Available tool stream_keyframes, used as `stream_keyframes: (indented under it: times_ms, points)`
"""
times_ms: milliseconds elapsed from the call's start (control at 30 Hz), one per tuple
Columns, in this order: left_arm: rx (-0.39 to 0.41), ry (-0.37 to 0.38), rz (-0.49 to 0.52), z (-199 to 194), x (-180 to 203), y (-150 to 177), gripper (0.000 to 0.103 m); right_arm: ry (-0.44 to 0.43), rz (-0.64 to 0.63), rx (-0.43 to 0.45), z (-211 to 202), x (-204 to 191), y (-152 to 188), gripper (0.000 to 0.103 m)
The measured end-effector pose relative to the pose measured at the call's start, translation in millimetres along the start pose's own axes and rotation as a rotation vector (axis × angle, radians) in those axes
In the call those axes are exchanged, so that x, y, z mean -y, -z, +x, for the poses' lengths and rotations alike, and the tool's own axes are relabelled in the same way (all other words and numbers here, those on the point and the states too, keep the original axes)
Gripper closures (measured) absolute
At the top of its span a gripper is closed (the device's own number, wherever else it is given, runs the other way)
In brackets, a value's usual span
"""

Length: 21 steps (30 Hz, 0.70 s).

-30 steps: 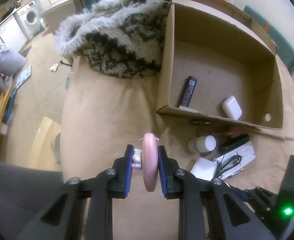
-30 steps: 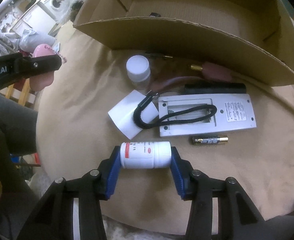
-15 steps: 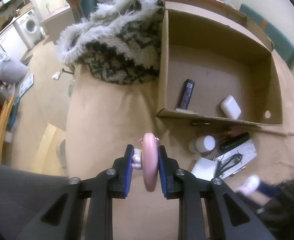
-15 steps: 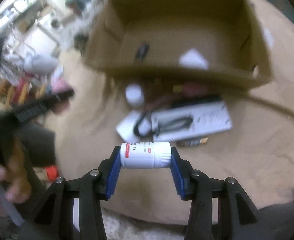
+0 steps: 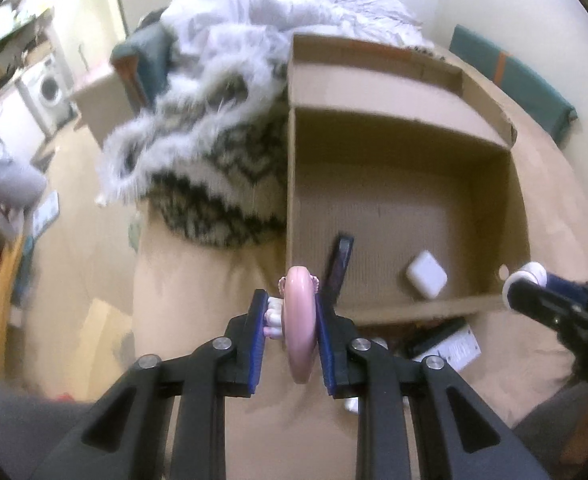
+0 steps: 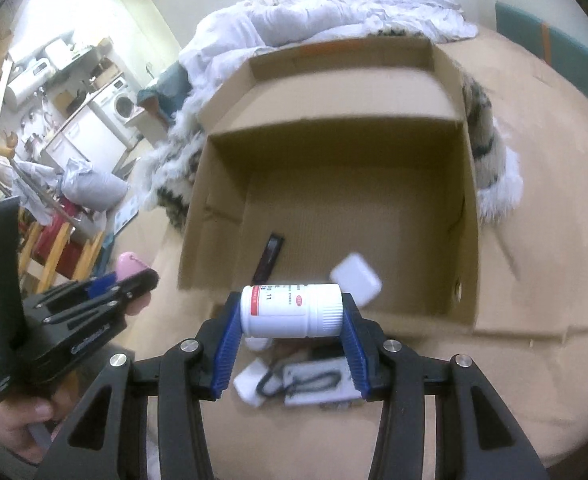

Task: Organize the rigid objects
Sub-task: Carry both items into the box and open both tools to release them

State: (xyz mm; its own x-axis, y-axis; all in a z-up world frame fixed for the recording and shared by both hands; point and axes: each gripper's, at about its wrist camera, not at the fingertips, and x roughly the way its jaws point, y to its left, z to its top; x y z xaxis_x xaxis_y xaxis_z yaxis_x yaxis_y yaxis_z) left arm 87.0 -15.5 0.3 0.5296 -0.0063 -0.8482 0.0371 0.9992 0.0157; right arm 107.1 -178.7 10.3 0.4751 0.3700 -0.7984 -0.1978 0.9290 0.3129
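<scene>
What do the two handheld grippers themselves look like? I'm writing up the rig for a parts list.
Both match: the left gripper and right gripper have matte black angular frames with triangular cut-outs, silver round screw heads at the pivots, and ribbed blue pads lining the fingers. Seen from the right wrist camera, the left gripper's black body carries small white lettering, too blurred to read. No cables or sleeves show.

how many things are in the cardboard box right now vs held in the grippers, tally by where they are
In the cardboard box: 2, a black stick-shaped device and a white case
Held in the left gripper: 1, a pink round toy
Held in the right gripper: 1, a white pill bottle
Total: 4
</scene>
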Motion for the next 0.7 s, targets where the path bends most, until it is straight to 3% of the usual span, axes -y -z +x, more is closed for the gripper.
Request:
stream_keyframes:
  times_ms: [367, 700]
  points:
    - [0.029, 0.002, 0.067, 31.9, 31.6, -50.8, 0.082, 0.017, 0.018, -0.009, 45.6, 21.7, -39.1, 0.054]
    - [0.005, -0.027, 0.133, 89.7, 49.8, -38.3, 0.082, 0.056, 0.053, -0.084, 85.7, 46.9, -34.4, 0.054]
